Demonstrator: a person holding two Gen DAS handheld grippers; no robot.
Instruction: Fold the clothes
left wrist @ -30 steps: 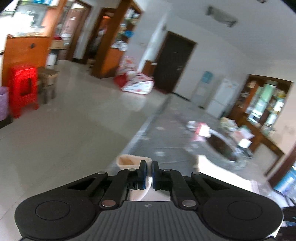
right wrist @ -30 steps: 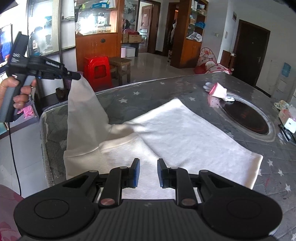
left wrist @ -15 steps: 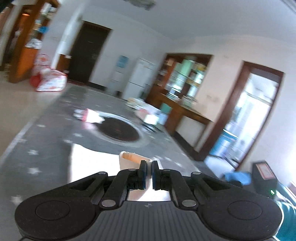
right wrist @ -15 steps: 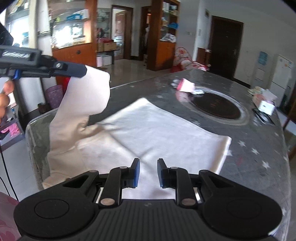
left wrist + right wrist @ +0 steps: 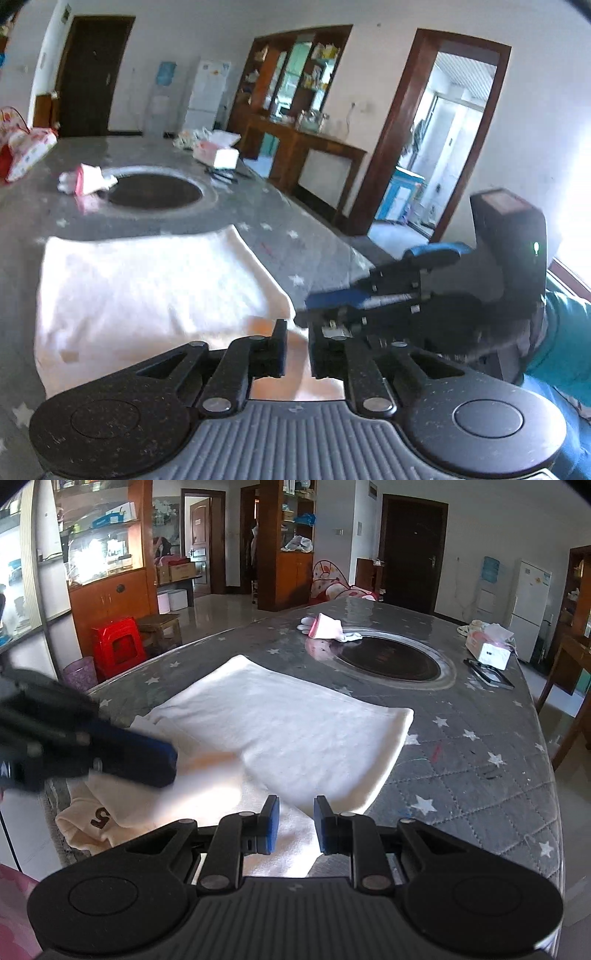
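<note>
Now the cream garment [image 5: 280,734] lies spread on the grey star-patterned table [image 5: 480,746], its body flat across the middle and a folded part with a dark printed mark bunched at the near left edge, at about eight o'clock in the right wrist view. In the left wrist view the same garment [image 5: 147,288] fills the lower left, reaching from nine o'clock toward the centre.

The left gripper [image 5: 296,349] sits low over the garment's near corner, and its jaws are opening; cream cloth shows in the gap between the blue pads, but they no longer press on it. From the right wrist view the left gripper [image 5: 162,760] appears blurred at nine o'clock, its blue fingertip lying over the folded sleeve area.

The right gripper [image 5: 295,825] hovers over the near hem of the garment at six o'clock, jaws parted a little with cloth visible beneath the gap, not pinched. In the left wrist view the right gripper [image 5: 314,308] comes in from three o'clock, its tip just beside the garment's right corner, with a teal sleeve [image 5: 569,332] behind it.

Farther off, at twelve o'clock, a round dark inset [image 5: 388,657] is set in the table, a pink and white packet [image 5: 325,627] lies just beside its far left rim, and a tissue box [image 5: 487,648] stands at two o'clock. A red stool [image 5: 116,642] stands on the floor at ten o'clock.
</note>
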